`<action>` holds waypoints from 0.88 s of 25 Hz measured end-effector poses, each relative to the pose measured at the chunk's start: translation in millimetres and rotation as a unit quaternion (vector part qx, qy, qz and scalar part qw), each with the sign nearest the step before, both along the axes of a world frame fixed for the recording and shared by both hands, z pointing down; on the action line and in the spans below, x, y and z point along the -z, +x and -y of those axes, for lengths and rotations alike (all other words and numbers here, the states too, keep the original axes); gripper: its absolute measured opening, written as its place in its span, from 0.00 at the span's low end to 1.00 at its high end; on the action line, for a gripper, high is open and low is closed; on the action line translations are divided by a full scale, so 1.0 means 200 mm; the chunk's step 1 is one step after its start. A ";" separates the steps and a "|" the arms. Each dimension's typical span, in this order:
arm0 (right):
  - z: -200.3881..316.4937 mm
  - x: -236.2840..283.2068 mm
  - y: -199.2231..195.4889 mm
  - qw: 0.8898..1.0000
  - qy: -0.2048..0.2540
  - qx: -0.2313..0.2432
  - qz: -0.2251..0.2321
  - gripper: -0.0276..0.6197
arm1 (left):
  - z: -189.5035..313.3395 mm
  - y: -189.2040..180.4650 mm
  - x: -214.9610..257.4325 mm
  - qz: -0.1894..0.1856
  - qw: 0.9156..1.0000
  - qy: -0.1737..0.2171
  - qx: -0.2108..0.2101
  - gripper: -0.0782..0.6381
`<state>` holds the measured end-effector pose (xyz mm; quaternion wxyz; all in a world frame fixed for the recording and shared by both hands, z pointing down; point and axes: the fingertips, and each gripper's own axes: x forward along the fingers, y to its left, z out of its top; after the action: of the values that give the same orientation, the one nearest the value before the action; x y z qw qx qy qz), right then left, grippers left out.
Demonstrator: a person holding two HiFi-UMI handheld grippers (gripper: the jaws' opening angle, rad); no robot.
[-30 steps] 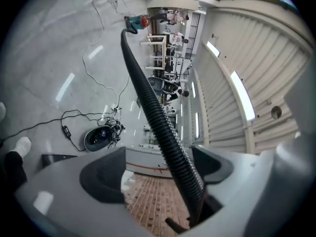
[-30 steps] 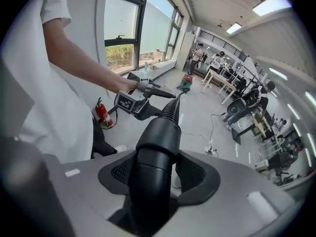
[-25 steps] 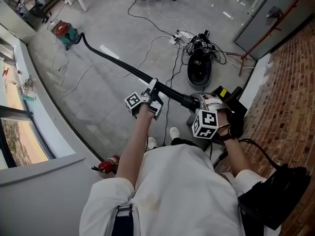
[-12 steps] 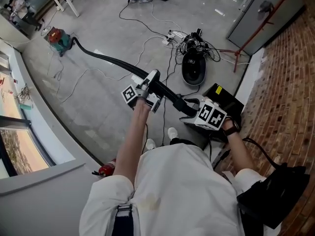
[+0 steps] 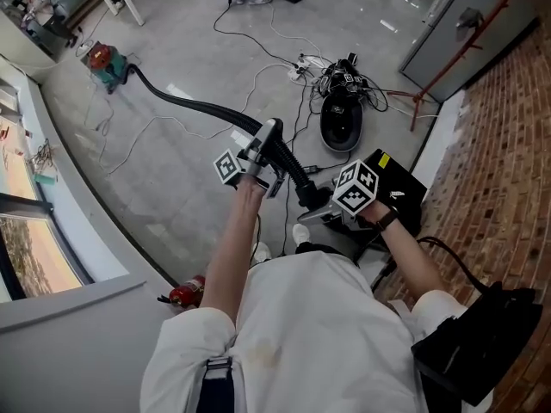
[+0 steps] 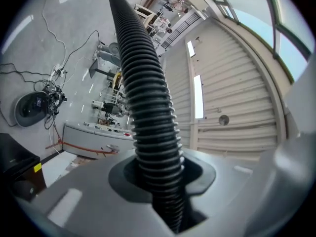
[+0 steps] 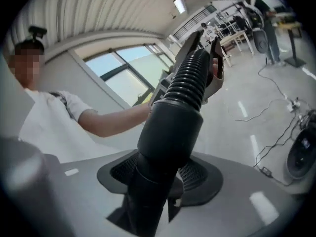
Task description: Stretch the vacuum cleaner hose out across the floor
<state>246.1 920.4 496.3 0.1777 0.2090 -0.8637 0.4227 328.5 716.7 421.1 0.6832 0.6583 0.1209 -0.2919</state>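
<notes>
A black ribbed vacuum hose (image 5: pixel 189 104) runs from the red and green vacuum cleaner (image 5: pixel 103 60) at the far left across the grey floor and up to my hands. My left gripper (image 5: pixel 265 144) is shut on the ribbed part (image 6: pixel 148 98), having closed on it within this last second, and it points upward. Beyond it the hose bends down to its smooth black cuff (image 7: pixel 170 132). My right gripper (image 5: pixel 317 206) grips that cuff, and its jaws have just been closing on it. In the right gripper view the left gripper (image 7: pixel 205 58) shows further up the hose.
A black rounded appliance (image 5: pixel 342 120) sits among tangled cables and a power strip (image 5: pixel 303 63). A black case with a yellow label (image 5: pixel 394 188) lies by the brick wall (image 5: pixel 508 144). A red extinguisher (image 5: pixel 185 294) stands near my feet. A low ledge (image 5: pixel 60 144) lines the left.
My left gripper has lifted the hose higher and tilted up. My right gripper has rolled and moved left toward my body, so the hose between the grippers now bends steeply.
</notes>
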 end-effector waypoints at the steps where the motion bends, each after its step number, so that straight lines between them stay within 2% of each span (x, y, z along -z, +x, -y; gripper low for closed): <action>1: 0.01 0.00 -0.02 1.000 -0.004 -0.011 0.009 0.41 | 0.01 -0.01 -0.02 0.012 1.000 0.001 0.008 0.28; 2: 0.02 -0.01 -0.02 1.000 0.000 -0.023 -0.009 0.41 | 0.03 -0.01 -0.05 0.036 0.999 0.006 0.014 0.28; 3: 0.03 -0.04 -0.01 0.998 0.006 -0.031 -0.046 0.41 | 0.03 -0.01 -0.09 0.067 0.997 0.017 0.018 0.30; 6: 0.02 -0.11 0.07 0.988 0.007 -0.028 -0.148 0.40 | -0.01 0.02 -0.18 0.155 0.986 0.066 0.006 0.35; 7: 0.00 -0.13 0.09 0.984 0.002 -0.022 -0.174 0.39 | -0.04 0.04 -0.23 0.195 0.977 0.089 -0.006 0.39; 9: -0.03 -0.18 0.15 0.972 -0.003 -0.007 -0.236 0.38 | -0.12 0.07 -0.35 0.285 0.949 0.130 -0.036 0.59; 10: -0.04 -0.19 0.17 0.964 -0.004 -0.003 -0.265 0.38 | -0.15 0.07 -0.40 0.315 0.939 0.130 -0.046 0.61; 11: -0.05 -0.21 0.20 0.956 -0.004 -0.002 -0.294 0.38 | -0.16 0.07 -0.44 0.336 0.933 0.117 -0.052 0.60; 13: -0.05 -0.24 0.27 0.929 0.009 0.005 -0.369 0.37 | -0.20 0.06 -0.52 0.377 0.918 0.099 -0.066 0.60; 15: -0.05 -0.26 0.34 0.894 0.033 0.019 -0.447 0.37 | -0.24 0.05 -0.58 0.418 0.900 0.094 -0.080 0.63; 17: -0.06 -0.25 0.42 0.855 0.053 0.033 -0.515 0.33 | -0.27 0.05 -0.63 0.438 0.891 0.074 -0.087 0.63; 18: -0.06 -0.25 0.46 0.835 0.060 0.042 -0.545 0.33 | -0.29 0.05 -0.65 0.438 0.892 0.058 -0.092 0.63; 19: -0.07 -0.25 0.50 0.820 0.062 0.049 -0.568 0.33 | -0.31 0.06 -0.65 0.425 0.899 0.039 -0.098 0.55; 20: -0.08 -0.26 0.53 0.814 0.061 0.049 -0.575 0.33 | -0.33 0.09 -0.61 0.397 0.912 0.020 -0.104 0.44; 21: -0.09 -0.27 0.53 0.826 0.054 0.041 -0.559 0.32 | -0.34 0.13 -0.55 0.355 0.928 0.012 -0.110 0.34; 22: -0.12 -0.27 0.50 0.856 0.040 0.026 -0.515 0.30 | -0.35 0.17 -0.47 0.309 0.944 0.021 -0.117 0.29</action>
<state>346.0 943.8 550.8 0.5994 0.3807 -0.6705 0.2152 362.6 787.2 514.2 0.7028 0.7112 -0.0139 0.0108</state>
